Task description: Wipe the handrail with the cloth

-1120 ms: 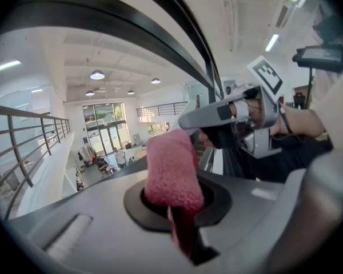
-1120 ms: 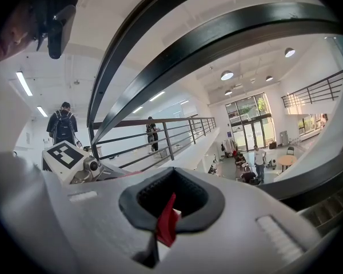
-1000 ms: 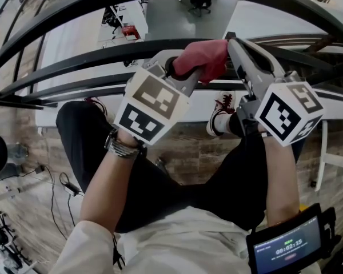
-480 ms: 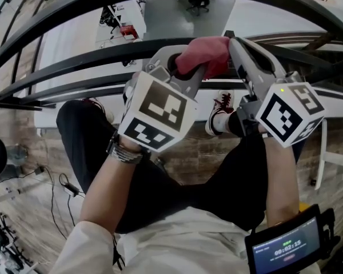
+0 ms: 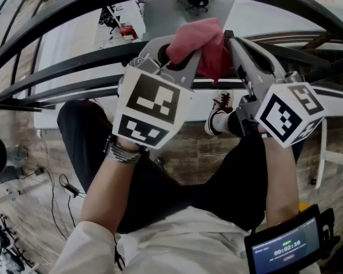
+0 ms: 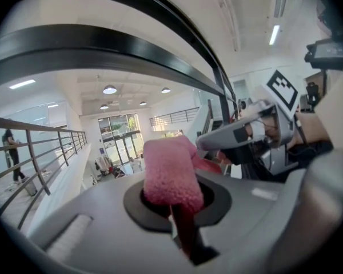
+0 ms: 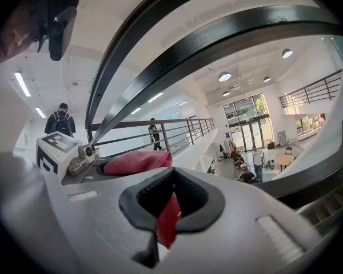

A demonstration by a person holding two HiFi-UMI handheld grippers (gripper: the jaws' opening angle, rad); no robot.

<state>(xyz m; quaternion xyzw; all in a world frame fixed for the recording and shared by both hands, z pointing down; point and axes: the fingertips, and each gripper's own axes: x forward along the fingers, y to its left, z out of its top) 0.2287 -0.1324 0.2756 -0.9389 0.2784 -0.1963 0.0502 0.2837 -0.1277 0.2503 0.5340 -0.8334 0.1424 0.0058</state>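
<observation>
Head view: your left gripper (image 5: 172, 55) and right gripper (image 5: 233, 41) both reach up to the handrail (image 5: 74, 59), with the cloth (image 5: 197, 44) strung between their tips. Compared with half a second ago, the cloth sits higher: it bulges above the middle bar and drapes down across it rather than lying bunched on it. The left gripper's marker cube (image 5: 151, 110) has shifted up and a little left. The right gripper sits where it was.

Left gripper view: jaws are pressed together, pinching the cloth (image 6: 171, 178). A pink wad stands up out of the pad opening and a darker fold runs down into the slit. The right gripper (image 6: 240, 138) is just beyond, to the right. The handrail (image 6: 103, 50) arcs overhead.

Right gripper view: jaws are closed on a thin red edge of the cloth (image 7: 168, 218), which hangs in the slot between the pads. The rest of the cloth lies left of that, against the left gripper (image 7: 80, 156). The handrail's dark bars (image 7: 217, 44) curve above.
</observation>
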